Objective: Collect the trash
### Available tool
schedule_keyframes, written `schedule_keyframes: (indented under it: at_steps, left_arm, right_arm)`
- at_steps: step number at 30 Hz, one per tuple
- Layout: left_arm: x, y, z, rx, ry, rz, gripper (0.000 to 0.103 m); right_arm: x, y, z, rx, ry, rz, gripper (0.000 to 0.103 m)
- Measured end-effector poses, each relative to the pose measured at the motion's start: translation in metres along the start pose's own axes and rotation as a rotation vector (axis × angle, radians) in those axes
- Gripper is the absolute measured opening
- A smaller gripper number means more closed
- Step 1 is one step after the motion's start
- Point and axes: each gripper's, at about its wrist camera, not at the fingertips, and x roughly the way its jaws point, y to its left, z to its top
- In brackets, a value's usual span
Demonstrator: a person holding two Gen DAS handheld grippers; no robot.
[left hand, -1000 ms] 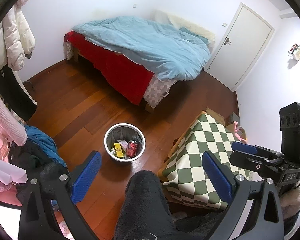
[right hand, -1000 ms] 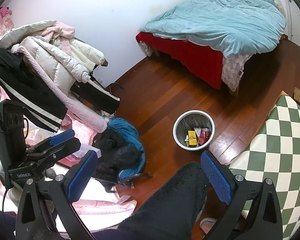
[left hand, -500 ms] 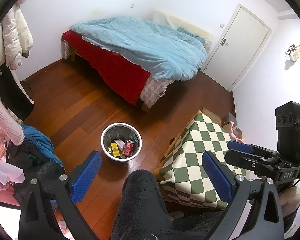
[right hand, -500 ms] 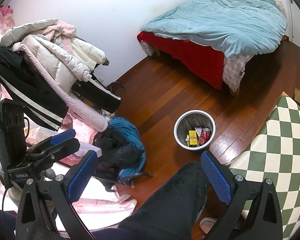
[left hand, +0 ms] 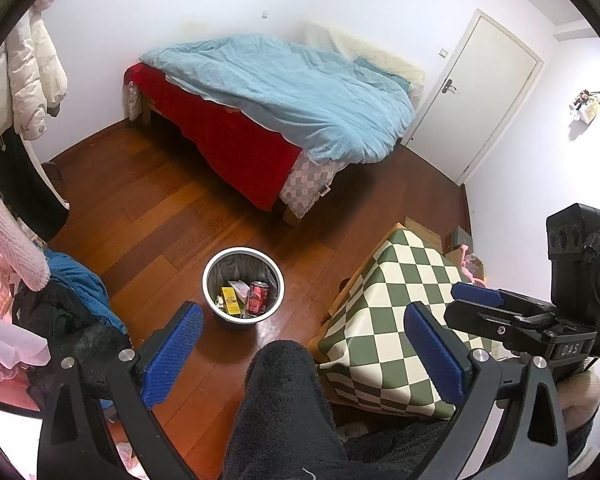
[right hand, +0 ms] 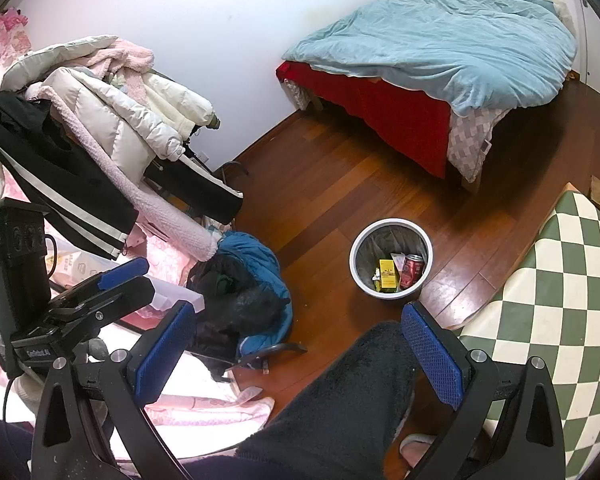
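- My left hand-held gripper (left hand: 300,354) is released, its blue pads spread wide with nothing between them, held high over my knee; against a second ago its view has only drifted a little, so the bin sits slightly lower-left of where it did.
- My right hand-held gripper (right hand: 296,350) is likewise spread apart and carrying nothing, and its picture has hardly shifted in that second.
- The trash bin (left hand: 243,285) stands on the wooden floor (left hand: 148,208) between my knee and the bed (left hand: 284,96), just beside the checkered bench (left hand: 396,320). Inside it lie a yellow box (left hand: 229,301), a red can (left hand: 258,298) and a pale wrapper (left hand: 239,287).
- No new item has gone in over that second, and I see no loose trash on the open floor.
- My judgement: collecting is finished or nearly so; I am just holding both tools clear.
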Motion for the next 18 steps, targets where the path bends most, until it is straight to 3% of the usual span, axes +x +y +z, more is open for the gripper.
schedule_keyframes:
  at_steps: [18]
  left_arm:
    - [-0.0046, 0.0014, 0.0024, 0.002, -0.009, -0.002, 0.103]
  right_arm:
    - [0.0025, 0.0019, -0.0018, -0.004, 0.001, 0.002, 0.103]
